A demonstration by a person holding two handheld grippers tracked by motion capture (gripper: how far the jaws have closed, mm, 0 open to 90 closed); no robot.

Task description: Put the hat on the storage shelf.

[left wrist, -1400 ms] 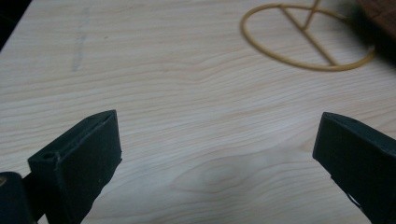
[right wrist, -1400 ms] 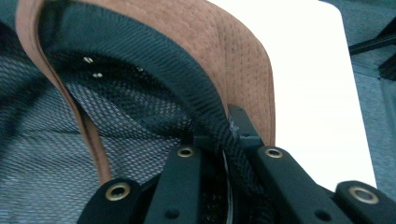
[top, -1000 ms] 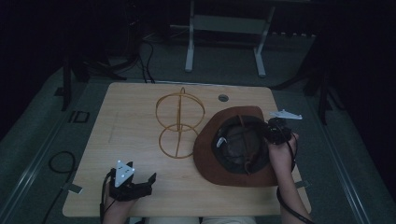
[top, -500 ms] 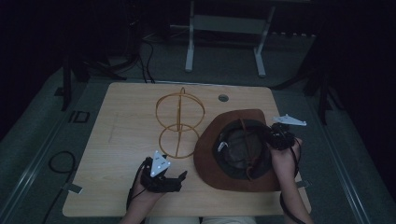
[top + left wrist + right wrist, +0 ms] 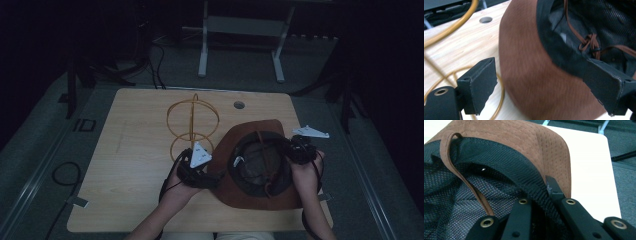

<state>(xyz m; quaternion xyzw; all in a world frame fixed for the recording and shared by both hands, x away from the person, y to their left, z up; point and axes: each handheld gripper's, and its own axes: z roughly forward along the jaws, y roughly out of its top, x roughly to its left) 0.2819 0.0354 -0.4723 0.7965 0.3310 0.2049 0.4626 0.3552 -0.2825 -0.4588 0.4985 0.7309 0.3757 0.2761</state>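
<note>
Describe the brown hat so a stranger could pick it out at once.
On the wooden table, look at the near right part. The brown hat lies there upside down, its dark mesh lining facing up, between the two tools. Unlike the yellow wire frame beside it, it is solid, wide-brimmed suede.

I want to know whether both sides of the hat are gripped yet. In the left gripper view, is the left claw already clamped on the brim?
No: the left claw stands open, its jaws straddling the hat's brown brim without pressing it.

The hat (image 5: 260, 170) has a matt brown suede brim, perforated in places, with a black mesh lining (image 5: 454, 202) and a leather cord (image 5: 589, 41). The table (image 5: 135, 150) is pale smooth wood; the stand (image 5: 192, 122) is glossy yellow wire.
</note>
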